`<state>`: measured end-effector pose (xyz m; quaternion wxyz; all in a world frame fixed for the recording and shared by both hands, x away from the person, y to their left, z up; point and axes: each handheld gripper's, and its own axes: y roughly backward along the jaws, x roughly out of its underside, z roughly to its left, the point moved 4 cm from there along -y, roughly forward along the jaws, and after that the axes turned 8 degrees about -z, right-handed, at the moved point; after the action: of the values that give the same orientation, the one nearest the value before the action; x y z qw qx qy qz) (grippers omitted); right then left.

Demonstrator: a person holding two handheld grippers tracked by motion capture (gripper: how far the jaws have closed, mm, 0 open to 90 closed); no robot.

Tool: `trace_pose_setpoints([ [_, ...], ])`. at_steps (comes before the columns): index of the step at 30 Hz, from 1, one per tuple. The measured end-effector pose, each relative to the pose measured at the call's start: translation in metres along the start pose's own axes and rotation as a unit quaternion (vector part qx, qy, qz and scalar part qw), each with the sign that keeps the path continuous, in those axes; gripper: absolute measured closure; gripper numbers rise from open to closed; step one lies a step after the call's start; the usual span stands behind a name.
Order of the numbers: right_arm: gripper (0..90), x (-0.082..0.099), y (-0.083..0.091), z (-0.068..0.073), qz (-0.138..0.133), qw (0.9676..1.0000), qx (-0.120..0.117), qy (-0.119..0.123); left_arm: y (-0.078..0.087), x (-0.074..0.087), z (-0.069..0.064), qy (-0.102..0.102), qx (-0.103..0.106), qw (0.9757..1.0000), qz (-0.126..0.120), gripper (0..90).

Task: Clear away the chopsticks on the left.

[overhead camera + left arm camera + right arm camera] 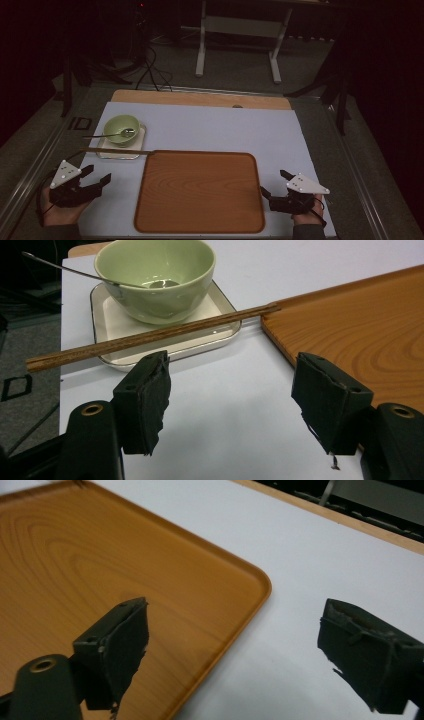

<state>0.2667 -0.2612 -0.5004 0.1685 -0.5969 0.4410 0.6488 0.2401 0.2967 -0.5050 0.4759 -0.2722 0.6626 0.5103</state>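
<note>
Flanking the wooden tray (200,192), left claw (95,178) and right claw (274,186) both gape, seemingly empty

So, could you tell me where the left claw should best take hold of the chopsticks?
Probably the outer end of the chopsticks, which juts past the white dish over bare table. The open left claw could come from the near side, jaws straddling the pair crosswise.

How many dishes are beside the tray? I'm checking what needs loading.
2: a green bowl sits on a small white plate, left of the tray's far corner. Nothing seems hidden.
</note>
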Motion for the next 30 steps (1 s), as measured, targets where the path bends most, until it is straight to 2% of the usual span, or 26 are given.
trace_pose_setpoints([
  [9, 11.8, -0.002, -0.001, 0.000, -0.004, 1.0000, 0.005, 0.003, 0.000, 0.003, 0.003, 0.006, -0.012, 0.9999, 0.003, 31.1],
  [17, 12.0, -0.003, 0.001, 0.000, -0.008, 0.9998, 0.019, 0.009, -0.001, -0.001, 0.002, 0.008, -0.009, 0.9999, -0.003, 28.8],
  [30, 12.1, -0.002, 0.004, -0.001, -0.007, 0.9997, 0.021, 0.011, -0.019, -0.019, 0.008, -0.020, -0.005, 0.9997, -0.009, 25.6],
])
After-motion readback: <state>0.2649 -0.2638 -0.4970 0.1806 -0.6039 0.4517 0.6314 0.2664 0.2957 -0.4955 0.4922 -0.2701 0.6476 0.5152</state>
